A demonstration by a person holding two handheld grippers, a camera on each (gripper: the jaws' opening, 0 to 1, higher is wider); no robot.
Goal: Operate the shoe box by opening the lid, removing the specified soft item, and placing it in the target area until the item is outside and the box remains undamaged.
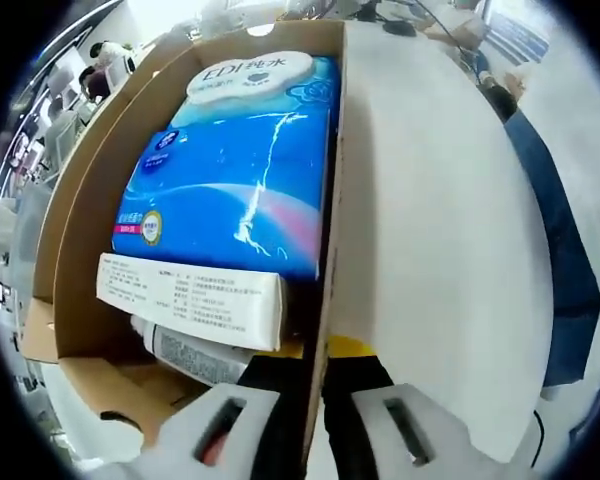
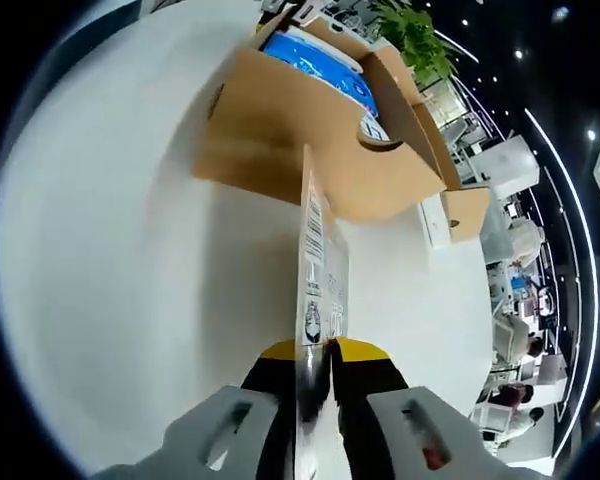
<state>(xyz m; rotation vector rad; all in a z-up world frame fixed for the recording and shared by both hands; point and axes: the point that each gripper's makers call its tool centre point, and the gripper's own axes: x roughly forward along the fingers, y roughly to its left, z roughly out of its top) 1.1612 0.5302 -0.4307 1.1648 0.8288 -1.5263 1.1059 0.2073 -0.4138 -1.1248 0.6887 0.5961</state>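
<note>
Blue pack in box, ahead of left gripper.

Each gripper has pale grey moulded jaws with a dark rectangular slot in each, black inner pads and a yellow band behind them — the left gripper, the right gripper alike.

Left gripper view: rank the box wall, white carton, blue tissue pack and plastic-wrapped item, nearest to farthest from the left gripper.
1. Box wall, between the jaws of the left gripper.
2. Plastic-wrapped item, lower left.
3. White carton, just beyond.
4. Blue tissue pack, farthest.
</note>
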